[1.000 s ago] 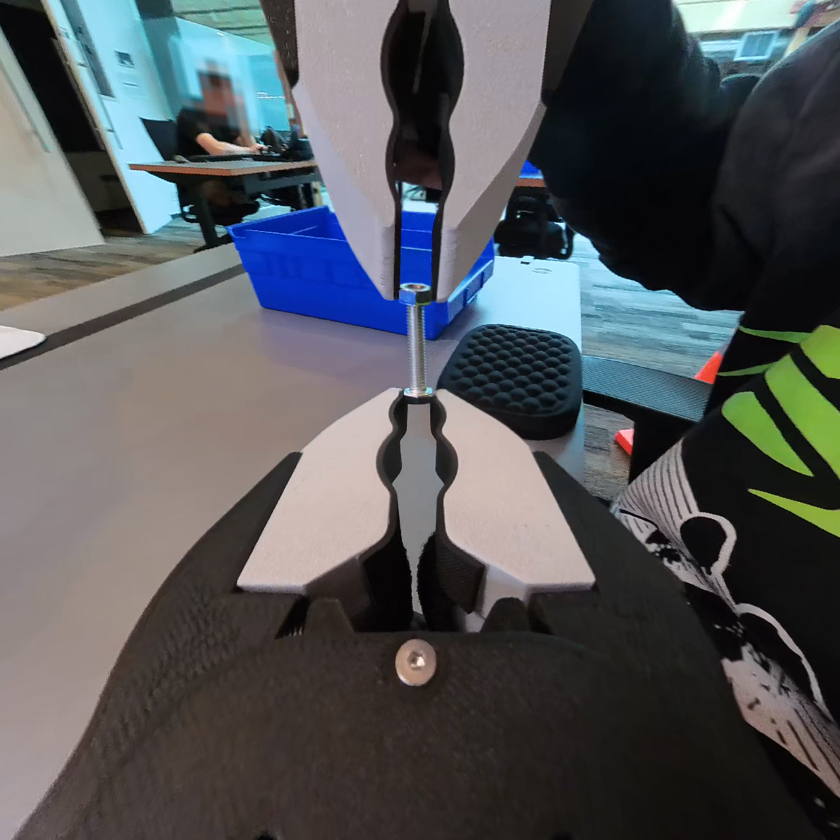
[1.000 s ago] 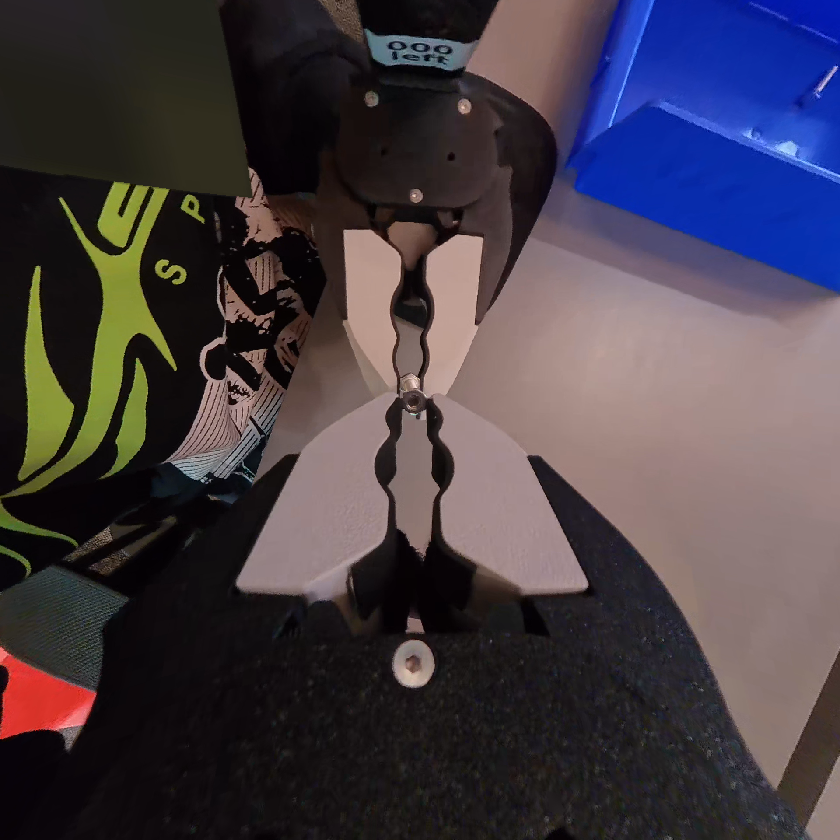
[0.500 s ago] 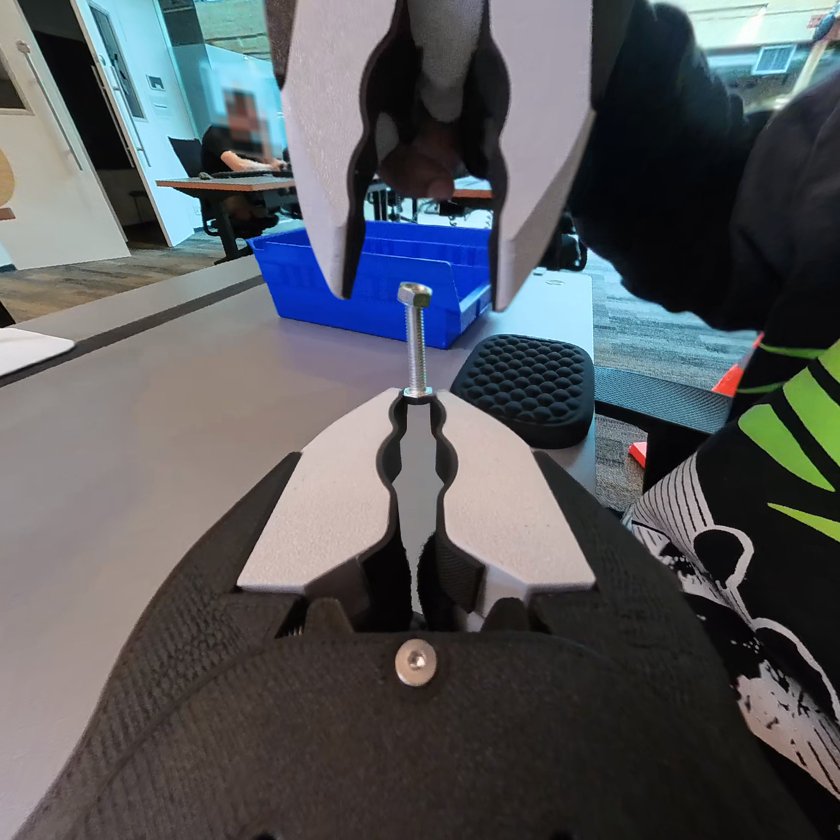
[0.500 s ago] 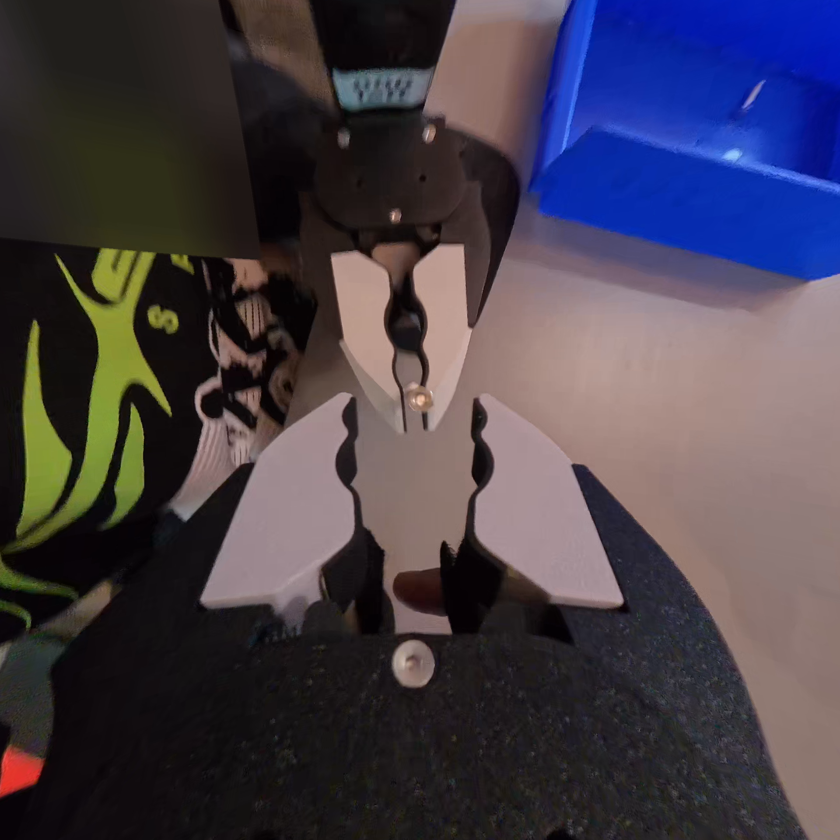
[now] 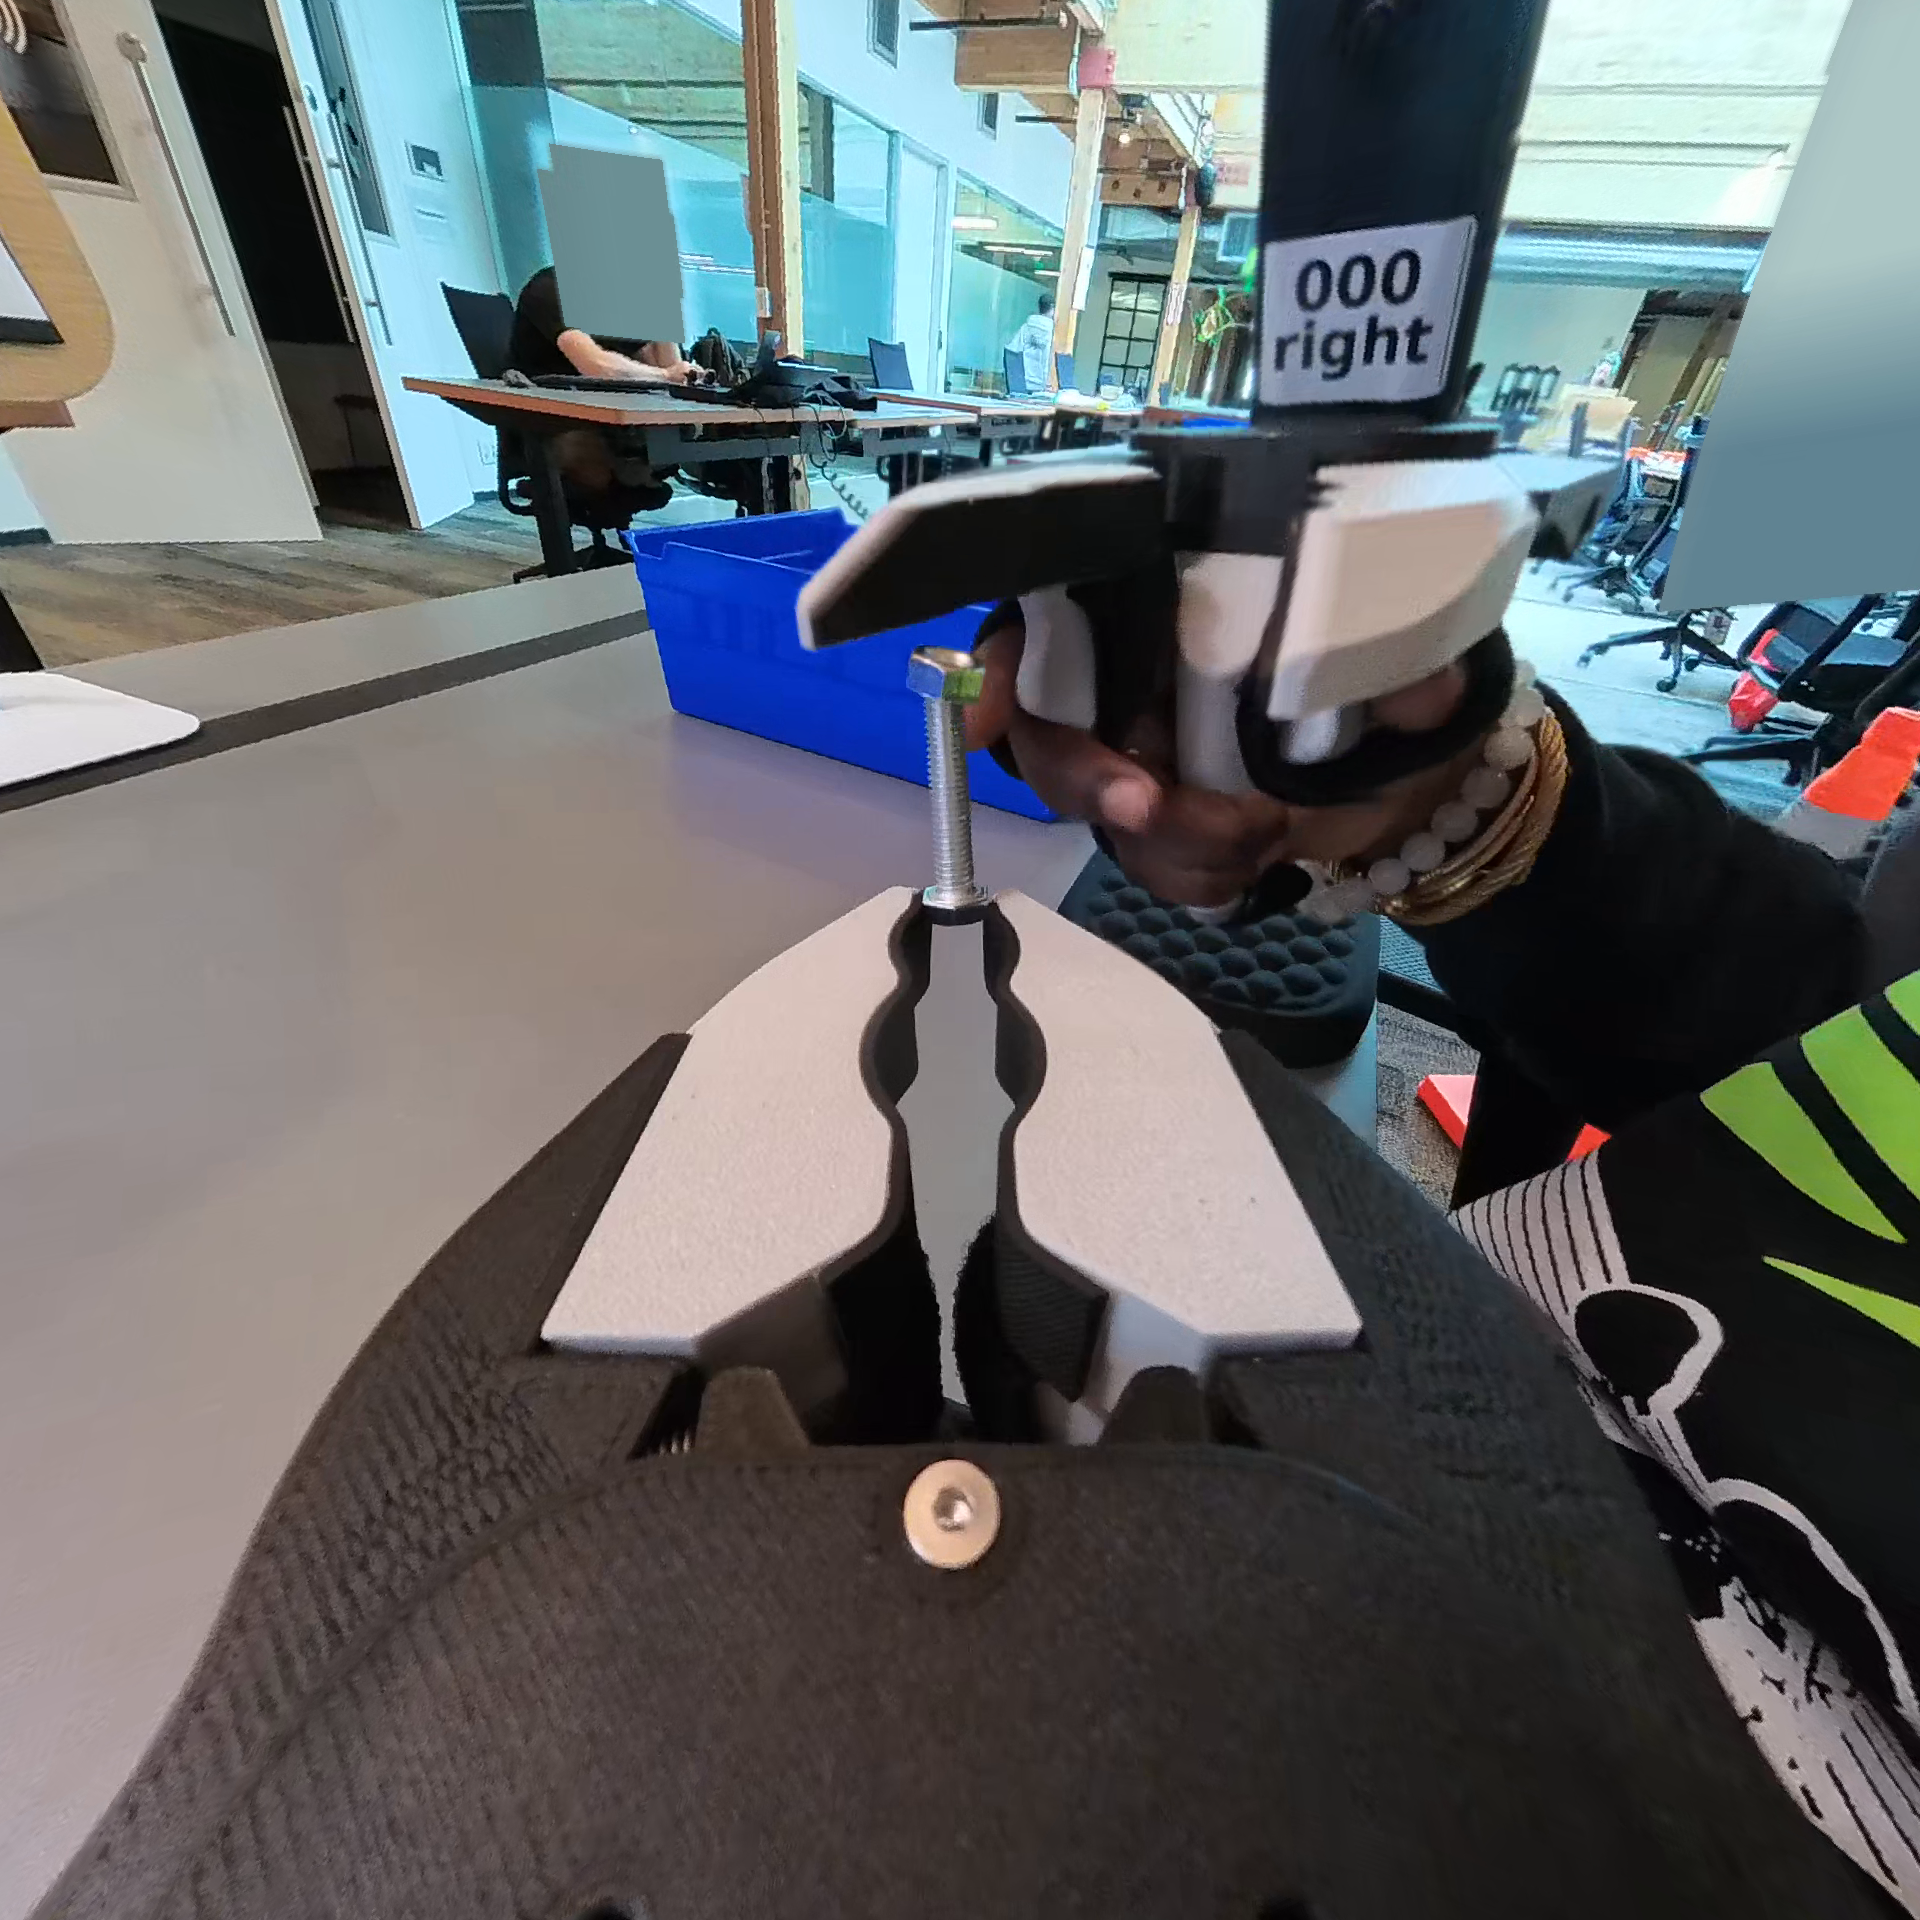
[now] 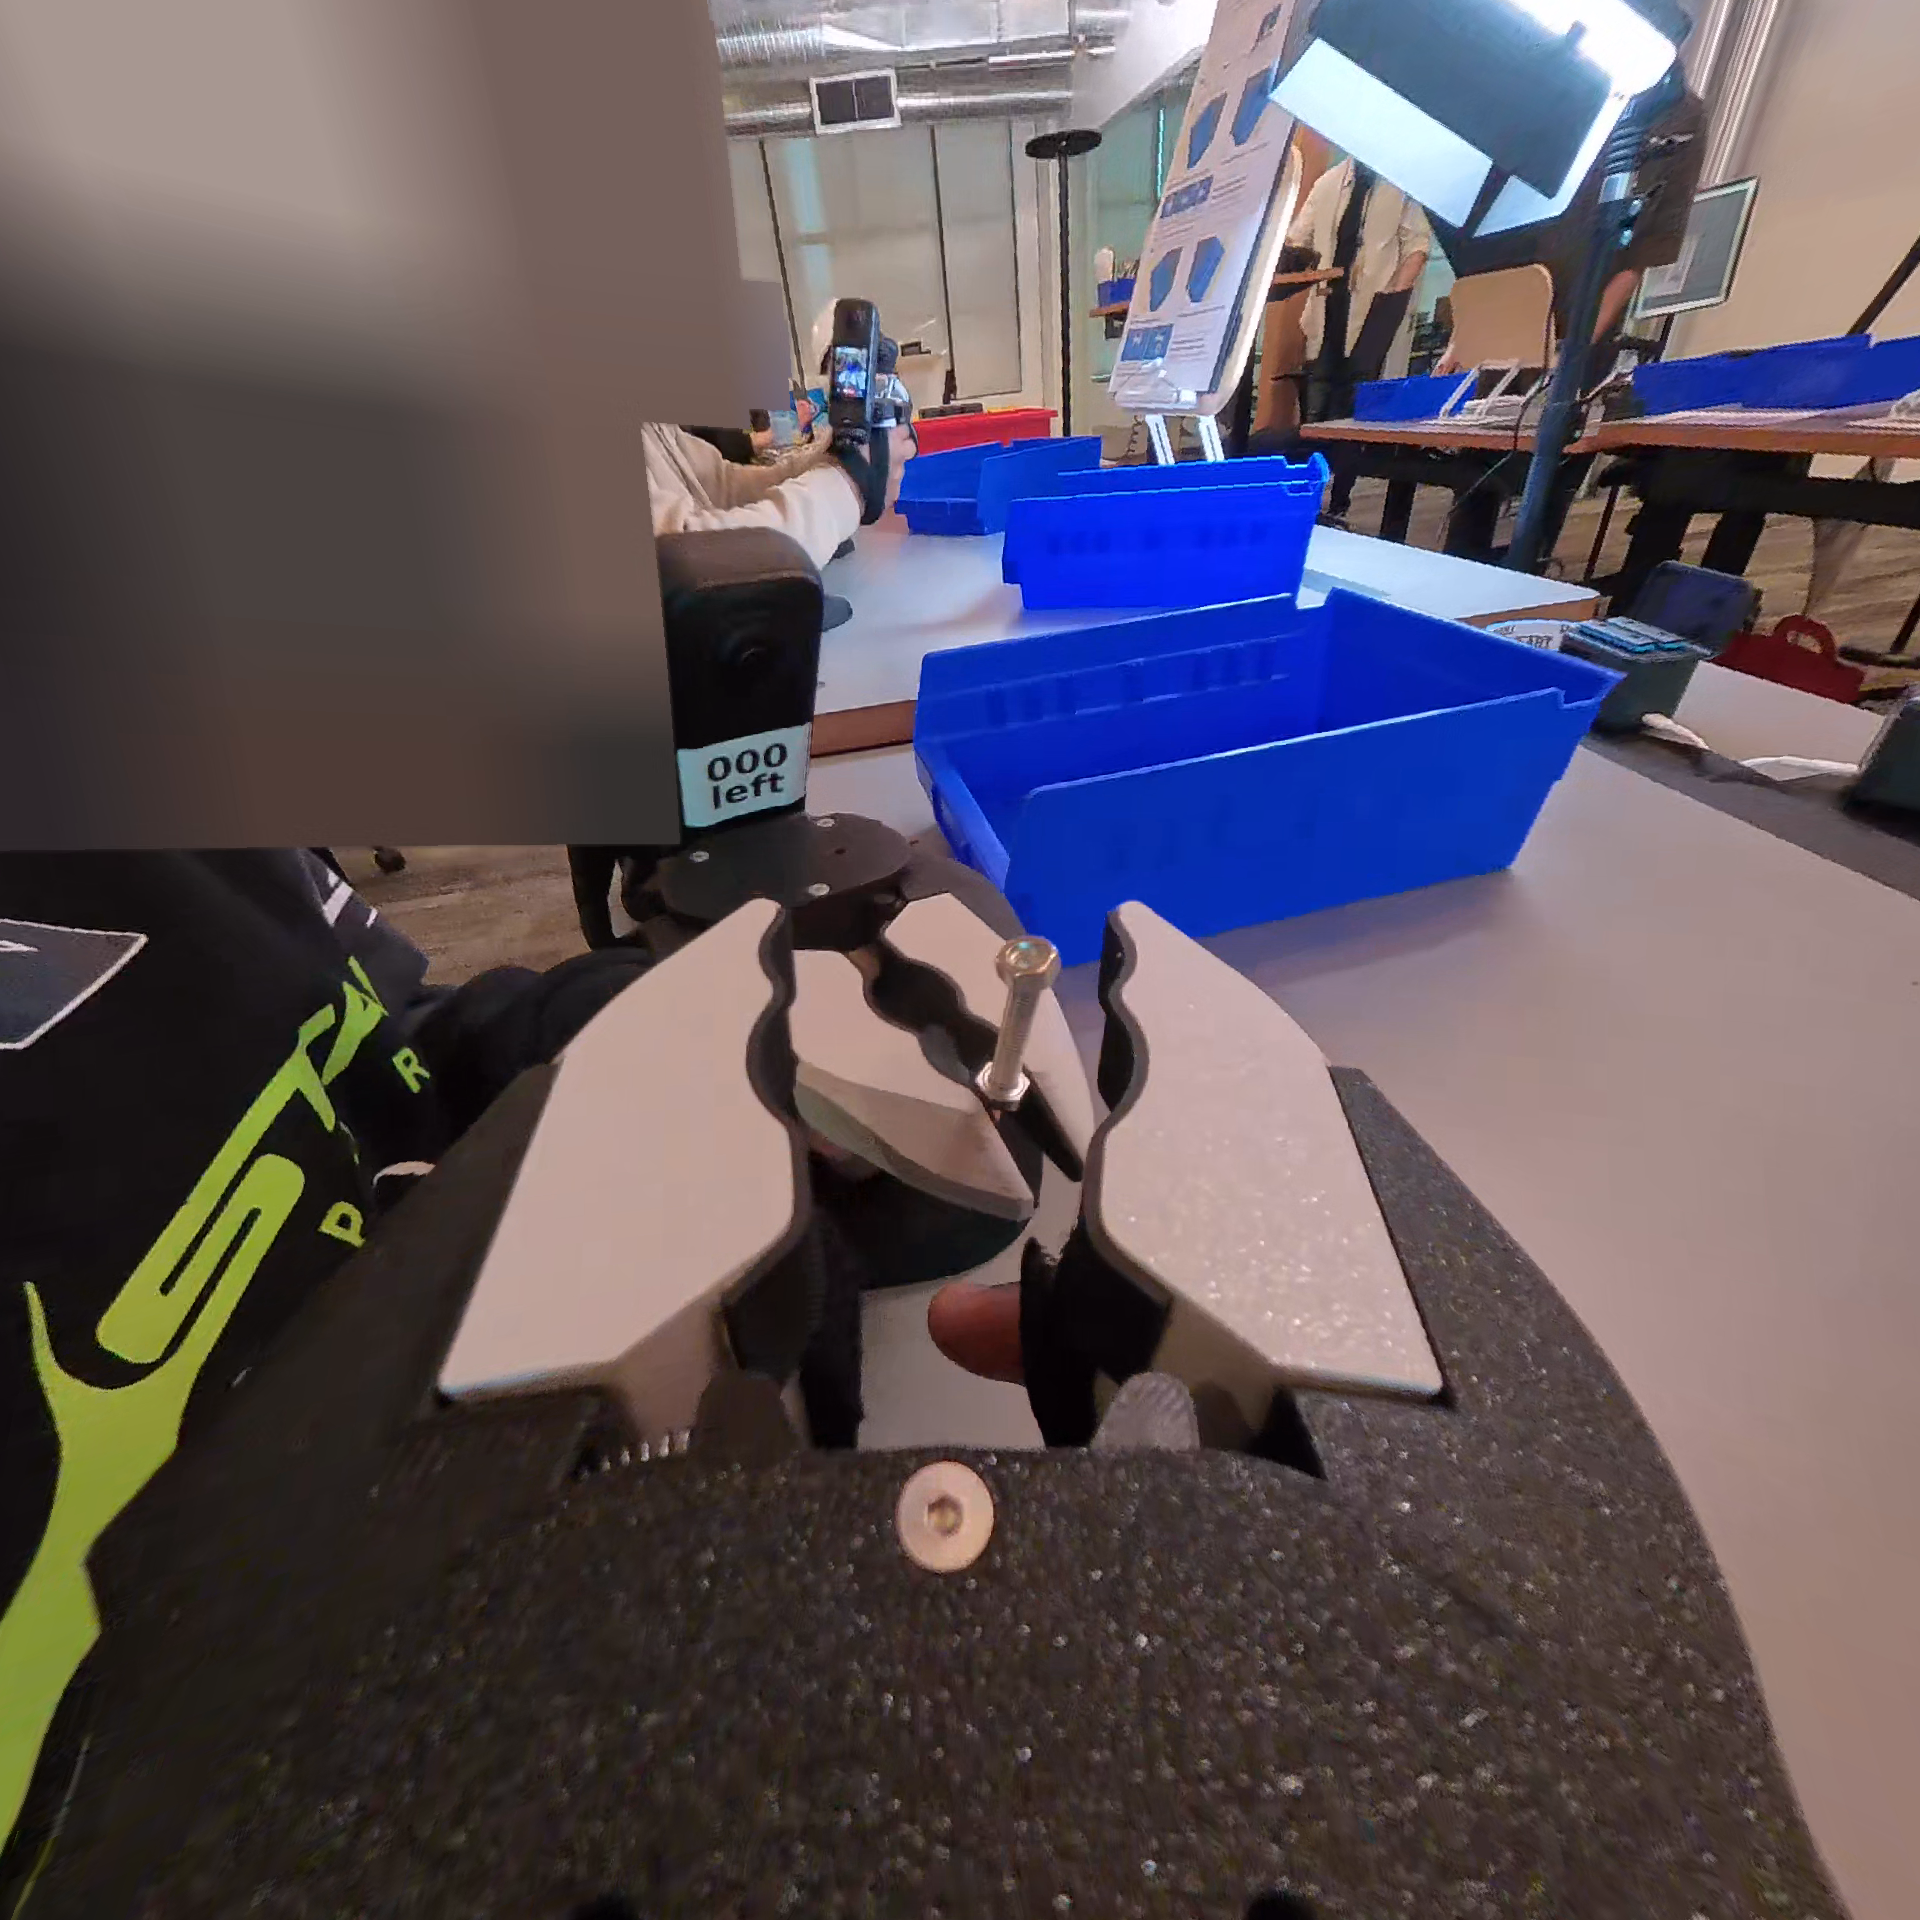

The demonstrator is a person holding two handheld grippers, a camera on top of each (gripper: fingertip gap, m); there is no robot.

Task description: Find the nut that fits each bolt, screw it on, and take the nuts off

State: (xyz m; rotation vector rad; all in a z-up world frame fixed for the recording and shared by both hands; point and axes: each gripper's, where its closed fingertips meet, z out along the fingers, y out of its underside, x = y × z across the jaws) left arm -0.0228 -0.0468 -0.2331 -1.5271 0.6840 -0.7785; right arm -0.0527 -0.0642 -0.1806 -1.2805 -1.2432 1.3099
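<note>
The left gripper is pinched tight at its very tips on the nut, and the bolt stands straight up out of that nut, head at the top, shank all bare and unsupported above the tips. The right gripper is spread wide and gripping nothing; in its own view the bolt sits out ahead between its two fingers, touching neither. From the left wrist view that right gripper is lying flat, just up and to the right of the bolt head, the hand holding it close beside the shank. Now, the risks. The hold is only at the tips, on a small nut, so any sideways knock from a right finger closing off-centre could twist the nut in the pads and tip the whole bolt over. If the right fingers shut on the threads instead of the head, I'd expect slipping and little turning. Should the nut already be near the end of the thread, which I cannot tell from here, one more turn could free the bolt, and it would drop to the grey table and roll, short of the blue bin beyond the tips.
</note>
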